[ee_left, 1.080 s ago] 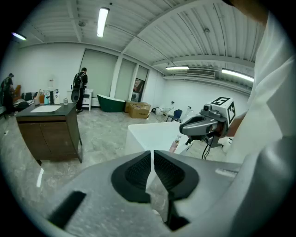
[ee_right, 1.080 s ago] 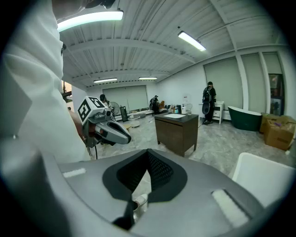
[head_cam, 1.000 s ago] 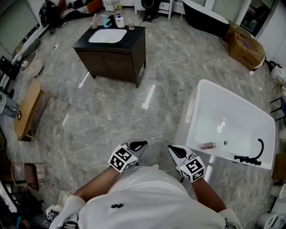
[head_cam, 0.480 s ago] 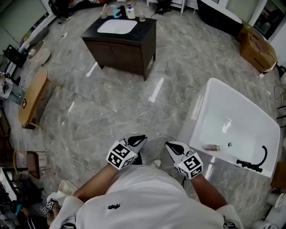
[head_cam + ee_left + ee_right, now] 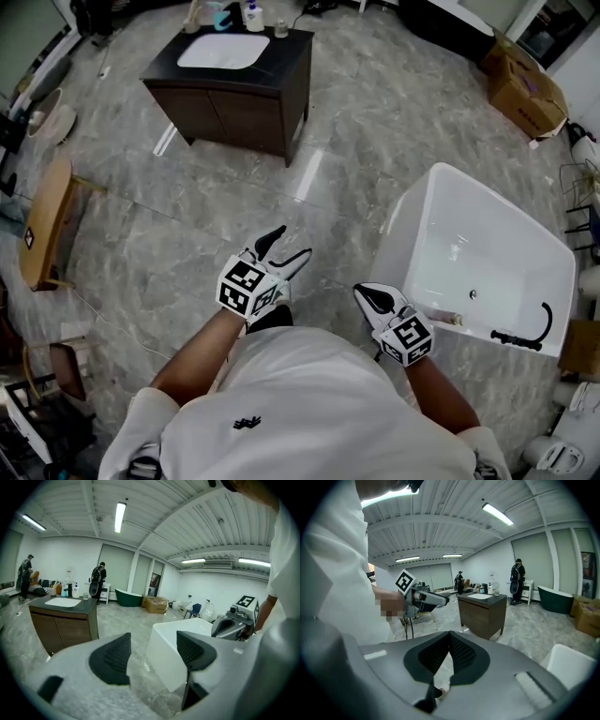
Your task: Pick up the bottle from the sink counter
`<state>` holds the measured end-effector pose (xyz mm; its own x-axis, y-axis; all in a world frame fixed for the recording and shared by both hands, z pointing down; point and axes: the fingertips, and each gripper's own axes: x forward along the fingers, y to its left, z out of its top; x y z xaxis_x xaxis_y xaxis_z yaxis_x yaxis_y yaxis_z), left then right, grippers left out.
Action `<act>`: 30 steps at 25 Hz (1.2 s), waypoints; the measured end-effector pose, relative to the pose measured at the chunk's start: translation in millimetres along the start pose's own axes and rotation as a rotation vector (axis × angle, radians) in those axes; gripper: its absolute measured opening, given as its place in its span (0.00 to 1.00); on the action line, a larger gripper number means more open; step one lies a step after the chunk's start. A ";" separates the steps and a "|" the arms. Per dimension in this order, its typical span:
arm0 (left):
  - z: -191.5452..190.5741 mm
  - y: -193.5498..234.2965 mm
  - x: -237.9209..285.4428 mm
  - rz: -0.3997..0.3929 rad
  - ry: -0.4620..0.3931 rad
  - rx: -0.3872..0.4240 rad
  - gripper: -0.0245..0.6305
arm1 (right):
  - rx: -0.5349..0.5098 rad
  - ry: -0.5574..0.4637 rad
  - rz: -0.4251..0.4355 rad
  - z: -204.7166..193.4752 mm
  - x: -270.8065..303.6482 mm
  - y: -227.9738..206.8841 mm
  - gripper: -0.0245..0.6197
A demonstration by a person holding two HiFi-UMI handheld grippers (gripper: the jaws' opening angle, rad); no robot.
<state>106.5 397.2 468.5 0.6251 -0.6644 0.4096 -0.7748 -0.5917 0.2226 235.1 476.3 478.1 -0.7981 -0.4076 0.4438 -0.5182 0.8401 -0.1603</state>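
The dark sink counter (image 5: pixel 285 58) with a white basin stands far off at the top left of the head view, and a white bottle (image 5: pixel 251 13) stands at its back edge among other small items. My left gripper (image 5: pixel 292 242) is held out over the marble floor, well short of the counter; its jaws are opening and nothing is between them. My right gripper (image 5: pixel 362 293) stays near my body with its jaws shut and empty. The left gripper view shows the counter (image 5: pixel 70 607) and the bottle (image 5: pixel 75 591) at the left, beyond the left gripper (image 5: pixel 153 653).
A white bathtub (image 5: pixel 424 217) stands on the floor just right of my right gripper. A wooden bench (image 5: pixel 42 225) lies at the left, and cardboard boxes (image 5: pixel 523 89) at the top right. Two people (image 5: pixel 99 577) stand beyond the counter.
My left gripper has moved forward and up, away from my body, and its jaws have gone from shut to apart. The right gripper has stayed shut beside me.
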 end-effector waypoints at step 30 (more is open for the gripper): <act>138.6 325.0 94.1 0.252 -0.066 -0.040 0.66 | -0.062 0.045 0.179 163.7 274.8 -175.6 0.05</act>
<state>-73.4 79.1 456.8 0.4154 -0.8177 0.3985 -0.9093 -0.3858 0.1562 56.4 158.2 483.8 -0.8608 -0.2344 0.4518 -0.3481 0.9187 -0.1867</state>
